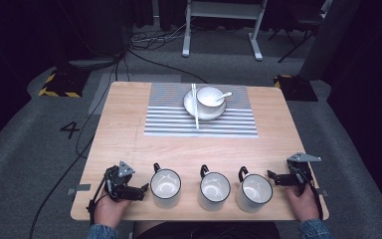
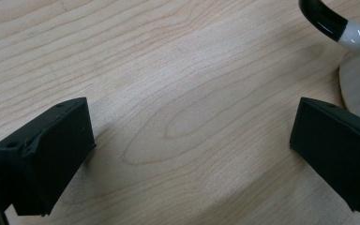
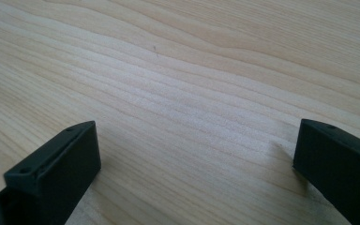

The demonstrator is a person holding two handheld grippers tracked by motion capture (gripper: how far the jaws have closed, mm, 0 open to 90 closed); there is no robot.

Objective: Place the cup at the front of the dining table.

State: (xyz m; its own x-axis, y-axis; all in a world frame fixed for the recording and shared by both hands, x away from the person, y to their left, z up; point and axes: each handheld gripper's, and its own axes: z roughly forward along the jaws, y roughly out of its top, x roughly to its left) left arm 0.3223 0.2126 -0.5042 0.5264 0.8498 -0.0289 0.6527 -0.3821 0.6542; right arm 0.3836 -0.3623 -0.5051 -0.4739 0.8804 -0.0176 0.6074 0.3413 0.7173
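Three white enamel mugs with black rims (image 1: pixel 214 189) stand untouched along the near table edge between the left gripper (image 1: pixel 142 191) and right gripper (image 1: pixel 270 176), both wide open, empty; handling not yet begun

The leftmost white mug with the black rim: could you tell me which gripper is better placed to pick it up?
Left. The left gripper rests right beside the leftmost white mug with the black rim, jaws open; the right gripper sits beyond two other white mugs.
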